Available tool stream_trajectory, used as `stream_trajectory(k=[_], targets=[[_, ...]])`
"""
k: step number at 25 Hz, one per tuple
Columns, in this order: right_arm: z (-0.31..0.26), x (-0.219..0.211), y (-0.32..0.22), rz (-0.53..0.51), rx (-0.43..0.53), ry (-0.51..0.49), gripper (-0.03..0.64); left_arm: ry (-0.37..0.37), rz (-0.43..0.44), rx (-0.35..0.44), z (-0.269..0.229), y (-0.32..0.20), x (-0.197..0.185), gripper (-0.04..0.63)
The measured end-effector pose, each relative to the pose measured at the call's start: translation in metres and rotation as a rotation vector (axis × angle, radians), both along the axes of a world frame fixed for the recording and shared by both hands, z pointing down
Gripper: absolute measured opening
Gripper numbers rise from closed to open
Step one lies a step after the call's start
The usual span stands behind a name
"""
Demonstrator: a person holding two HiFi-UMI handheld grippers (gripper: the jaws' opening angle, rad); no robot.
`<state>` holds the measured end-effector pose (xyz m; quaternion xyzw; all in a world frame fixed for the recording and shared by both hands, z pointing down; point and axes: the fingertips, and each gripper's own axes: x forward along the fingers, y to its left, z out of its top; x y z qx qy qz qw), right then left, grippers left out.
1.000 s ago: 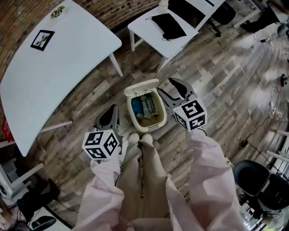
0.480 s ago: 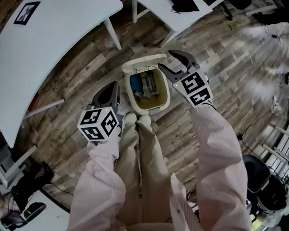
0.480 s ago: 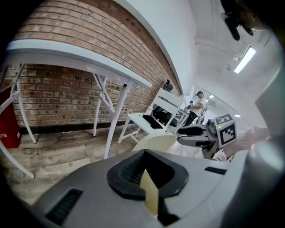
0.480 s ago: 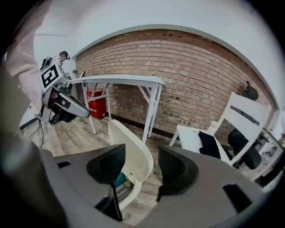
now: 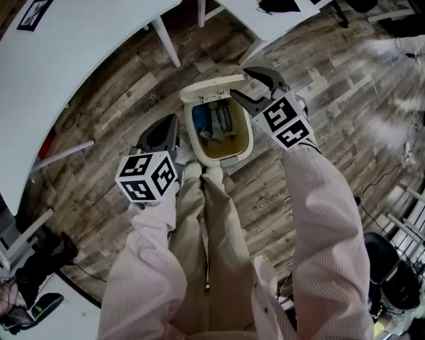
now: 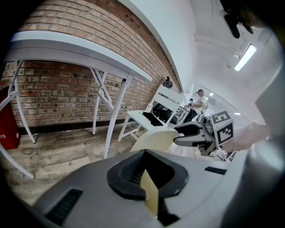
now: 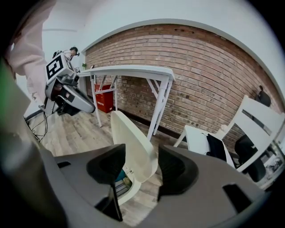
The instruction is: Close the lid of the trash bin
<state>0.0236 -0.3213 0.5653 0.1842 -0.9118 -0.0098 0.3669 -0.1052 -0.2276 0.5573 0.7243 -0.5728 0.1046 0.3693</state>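
A cream trash bin (image 5: 240, 147) stands on the wooden floor just ahead of my feet, with blue and pale rubbish inside. Its lid (image 5: 211, 88) is raised upright at the far side. My right gripper (image 5: 242, 84) is open at the lid's right edge; in the right gripper view the lid (image 7: 133, 147) stands between and just beyond the spread jaws of that gripper (image 7: 141, 158). My left gripper (image 5: 166, 126) hangs left of the bin, shut and holding nothing. From the left gripper (image 6: 144, 162) I see the lid (image 6: 153, 139) and the right gripper (image 6: 196, 133) past it.
A big white table (image 5: 80, 60) fills the upper left, its legs (image 5: 165, 40) close to the bin. A white bench (image 5: 265, 16) with a black cloth (image 5: 279, 5) lies beyond. A dark chair (image 5: 392, 279) sits at the lower right. A brick wall (image 7: 200, 80) backs the room.
My right gripper has moved up and in toward the lid's right edge. The left gripper stays beside the bin. The lid is still raised.
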Motion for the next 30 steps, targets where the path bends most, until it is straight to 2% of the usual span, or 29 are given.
stream_trajectory(k=[16,30], targets=[[0.007,0.006,0.026,-0.077,0.007,0.05,0.235,0.002,0.023,-0.019,0.008,0.014,0.01,-0.006],[0.018,0.029,0.074,-0.051,-0.014,0.106,0.235,0.005,0.055,-0.033,0.013,0.052,0.024,-0.008]])
